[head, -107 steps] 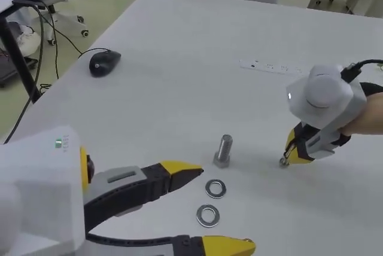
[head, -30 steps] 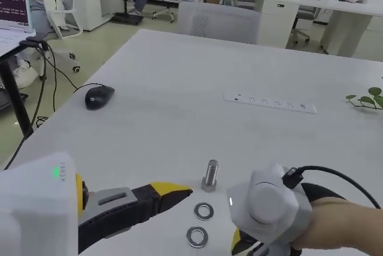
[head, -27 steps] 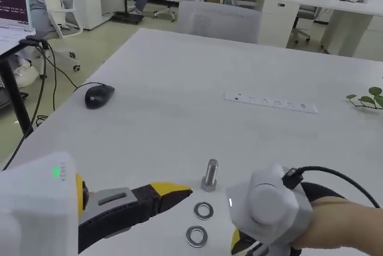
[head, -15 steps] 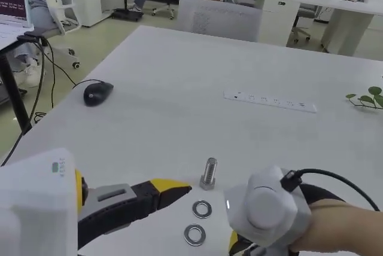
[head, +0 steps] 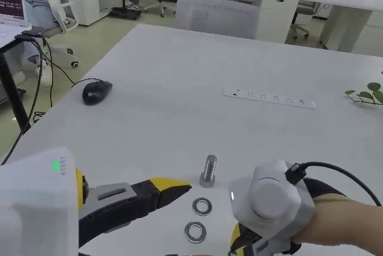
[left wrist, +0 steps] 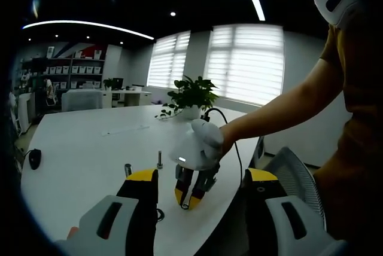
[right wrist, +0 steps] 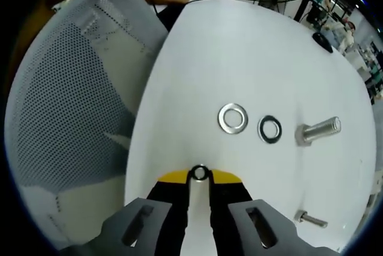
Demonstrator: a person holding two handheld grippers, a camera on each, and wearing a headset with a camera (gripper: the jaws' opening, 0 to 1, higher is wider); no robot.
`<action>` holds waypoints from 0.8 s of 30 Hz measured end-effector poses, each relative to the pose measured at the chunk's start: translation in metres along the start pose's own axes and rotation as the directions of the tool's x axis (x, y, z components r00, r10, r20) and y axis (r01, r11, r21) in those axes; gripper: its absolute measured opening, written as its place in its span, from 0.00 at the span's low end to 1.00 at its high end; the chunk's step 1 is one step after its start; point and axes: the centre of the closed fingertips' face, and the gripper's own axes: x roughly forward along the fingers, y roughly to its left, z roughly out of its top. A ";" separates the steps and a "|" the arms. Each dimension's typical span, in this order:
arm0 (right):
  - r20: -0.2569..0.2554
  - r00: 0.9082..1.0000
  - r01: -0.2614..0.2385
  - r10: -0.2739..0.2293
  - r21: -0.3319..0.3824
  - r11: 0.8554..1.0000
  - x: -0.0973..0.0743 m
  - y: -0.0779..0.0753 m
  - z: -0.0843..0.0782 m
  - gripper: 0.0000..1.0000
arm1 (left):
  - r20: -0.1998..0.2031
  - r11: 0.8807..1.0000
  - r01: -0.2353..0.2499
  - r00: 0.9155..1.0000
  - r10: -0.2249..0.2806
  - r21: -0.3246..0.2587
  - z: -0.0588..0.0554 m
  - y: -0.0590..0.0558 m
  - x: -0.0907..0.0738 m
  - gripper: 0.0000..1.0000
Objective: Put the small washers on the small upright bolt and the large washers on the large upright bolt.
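My right gripper (right wrist: 199, 175) is shut on a small dark washer (right wrist: 199, 173), pinched at its yellow tips just above the white table (right wrist: 197, 58). Beyond it lie two large silver washers (right wrist: 233, 118) (right wrist: 270, 129), then the large upright bolt (right wrist: 317, 131). The small bolt (right wrist: 310, 219) stands off to the lower right. In the head view the large washers (head: 202, 206) (head: 195, 231) lie in front of the large bolt (head: 208, 170), with the right gripper (head: 239, 245) to their right. My left gripper (left wrist: 200, 178) is open, and its upper finger (head: 176, 186) sits left of the washers.
A black mouse (head: 96, 91) lies at the far left and a white power strip (head: 269, 98) across the back. Plant leaves (head: 366, 95) reach in at the right edge. A grey mesh chair (right wrist: 66, 88) stands just off the table's near edge.
Since 3.6 s ago the right gripper has come from the small bolt at the right to the near edge beside the large washers. Over the last second it has barely moved; the left gripper stays put.
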 end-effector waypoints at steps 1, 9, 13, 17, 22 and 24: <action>0.001 1.000 -0.004 0.004 0.004 1.000 -0.002 -0.001 -0.002 0.12 | -0.001 1.000 0.001 1.000 -0.001 0.001 0.000 0.000 0.001 0.58; -0.008 0.999 0.035 -0.035 0.029 0.999 -0.026 -0.021 -0.019 0.12 | -0.007 1.000 0.005 1.000 -0.005 -0.004 -0.004 0.005 0.002 0.58; -0.013 0.997 0.082 -0.081 0.058 0.995 -0.044 -0.040 -0.031 0.12 | -0.012 1.000 0.010 1.000 -0.010 -0.003 -0.006 0.005 0.005 0.58; -0.013 0.991 0.131 -0.130 0.085 0.988 -0.062 -0.059 -0.042 0.12 | -0.020 1.000 0.013 1.000 -0.013 -0.002 -0.009 0.008 0.007 0.58; -0.017 0.988 0.156 -0.156 0.113 0.981 -0.073 -0.075 -0.052 0.12 | -0.021 1.000 0.009 1.000 -0.009 -0.007 -0.009 0.010 0.009 0.58; -0.017 0.986 0.167 -0.166 0.121 0.978 -0.077 -0.081 -0.055 0.12 | -0.025 1.000 0.008 1.000 -0.008 -0.009 -0.010 0.011 0.010 0.58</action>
